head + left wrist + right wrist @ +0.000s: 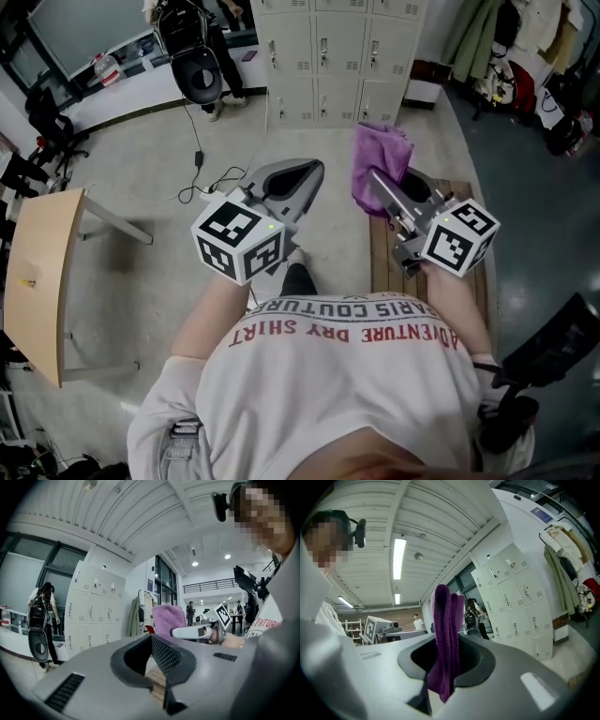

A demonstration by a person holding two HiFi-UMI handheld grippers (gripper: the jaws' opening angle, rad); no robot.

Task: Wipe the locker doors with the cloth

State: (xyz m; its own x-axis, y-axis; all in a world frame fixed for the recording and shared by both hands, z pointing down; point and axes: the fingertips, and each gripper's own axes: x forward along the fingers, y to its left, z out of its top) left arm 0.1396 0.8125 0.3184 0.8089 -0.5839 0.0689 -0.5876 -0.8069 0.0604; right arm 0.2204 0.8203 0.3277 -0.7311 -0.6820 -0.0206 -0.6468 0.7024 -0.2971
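A bank of pale grey lockers (328, 56) stands across the floor ahead of me, doors closed; the lockers (91, 609) show at the left of the left gripper view, and the lockers (515, 602) at the right of the right gripper view. My right gripper (375, 180) is shut on a purple cloth (382, 157), which sticks up past the jaws. In the right gripper view the cloth (446, 616) hangs folded through the right gripper (446, 638). My left gripper (312, 171) is shut with nothing in it, level with the right one. From the left gripper (151, 637) the cloth (168, 618) shows to its right.
A wooden table (42, 281) stands at the left. A slatted wooden bench (380, 258) lies under my right gripper. A cable (202, 173) runs over the floor. A person with a black pack (199, 66) stands left of the lockers. Coats (497, 47) hang at the back right.
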